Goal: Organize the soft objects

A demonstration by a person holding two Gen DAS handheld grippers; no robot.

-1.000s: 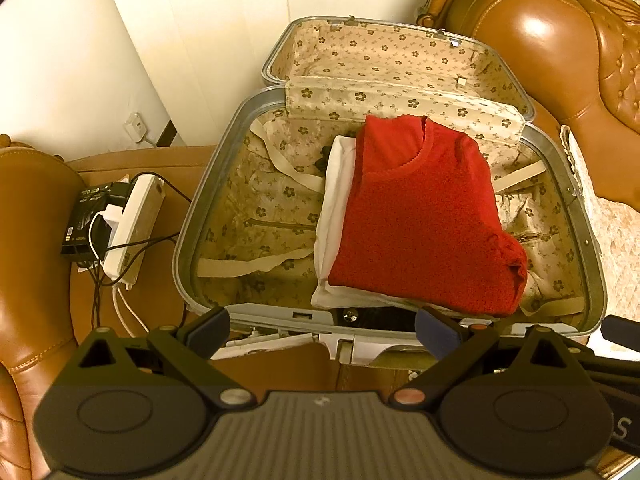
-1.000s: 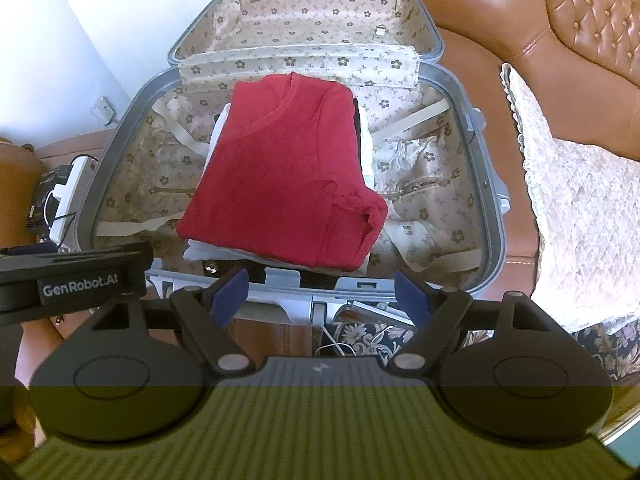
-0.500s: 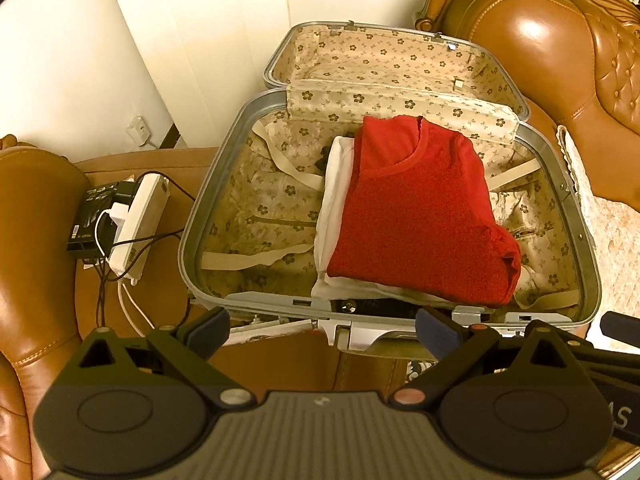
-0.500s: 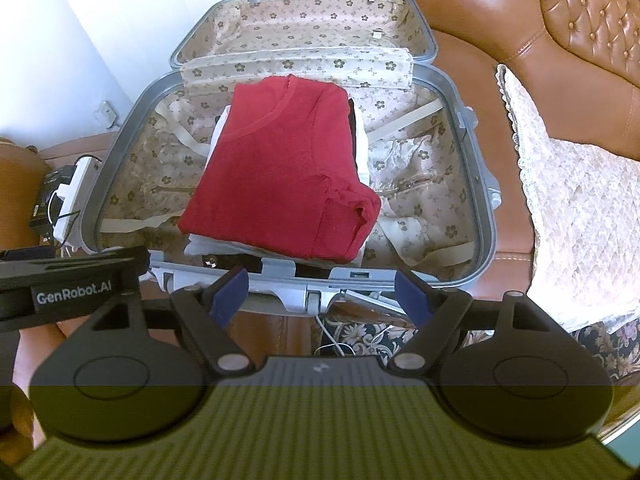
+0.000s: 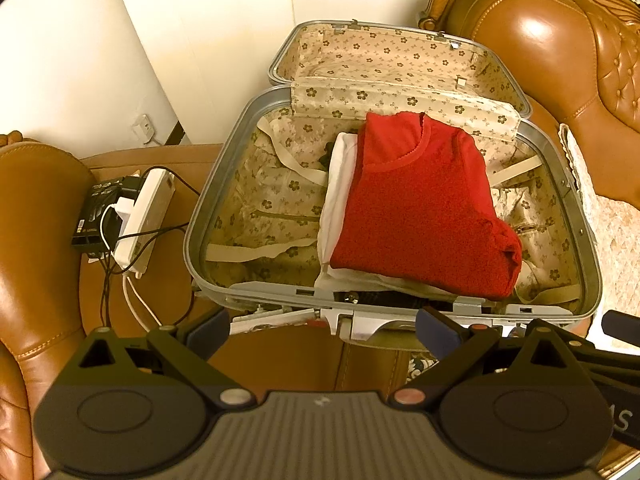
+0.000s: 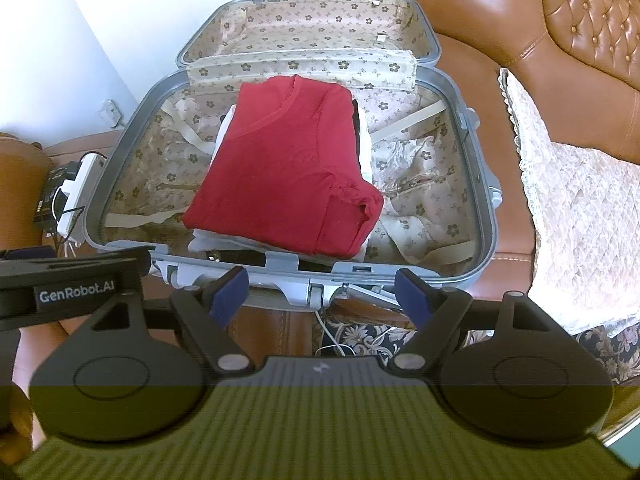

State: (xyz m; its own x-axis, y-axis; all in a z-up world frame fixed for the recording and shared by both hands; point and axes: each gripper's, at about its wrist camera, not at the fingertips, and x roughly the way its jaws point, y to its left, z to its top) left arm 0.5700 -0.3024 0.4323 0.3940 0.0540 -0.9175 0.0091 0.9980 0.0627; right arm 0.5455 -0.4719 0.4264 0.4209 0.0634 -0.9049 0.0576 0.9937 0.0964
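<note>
An open suitcase point(image 5: 192, 240) is seen lying flat on a brown leather seat, its lid point(image 5: 396, 56) propped up against the wall behind it. Inside the suitcase, towards its middle, a folded red sweater point(image 5: 420, 208) is laid on top of a folded white garment point(image 5: 336, 184), and a dark item is glimpsed beneath that stack at the suitcase's near edge. The stack is judged to be already packed, so the task appears well along, perhaps close to its end. The part of the suitcase's floor to the left of the stack is seen bare of clothes, and the beige elastic straps point(image 5: 288, 160) are lying loose beside the stack, not drawn over it. What may be left, as a judgement only, is strapping the clothes down or closing the lid; no further loose garment is shown near the suitcase.

The left gripper point(image 5: 320, 328) is held above the suitcase's near edge, pointed steeply downward, with its jaws standing apart and nothing between them. The right gripper point(image 6: 320, 286) is posed likewise, just beside the left one over the same near edge, its jaws spread wide and empty. Neither tool is touching the suitcase or the clothes.
</note>
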